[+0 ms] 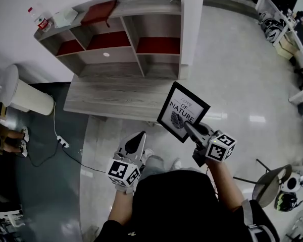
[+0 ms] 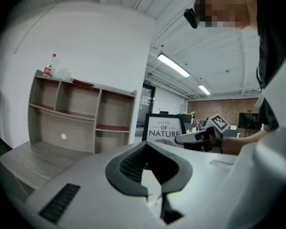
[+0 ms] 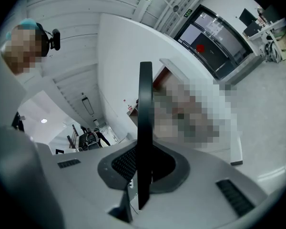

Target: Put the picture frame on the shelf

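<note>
Pinching the picture frame [image 1: 182, 111] in the right gripper [image 1: 188, 127], short of the shelf [image 1: 133, 40]. Holding the left gripper [image 1: 140, 137] pressed together, empty.

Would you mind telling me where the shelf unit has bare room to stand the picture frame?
The wide lower ledge in front of the cubbies is bare from end to end. The right part of the top board is also free. The top's left end is crowded: a bottle, a white bundle and a red mat.
</note>
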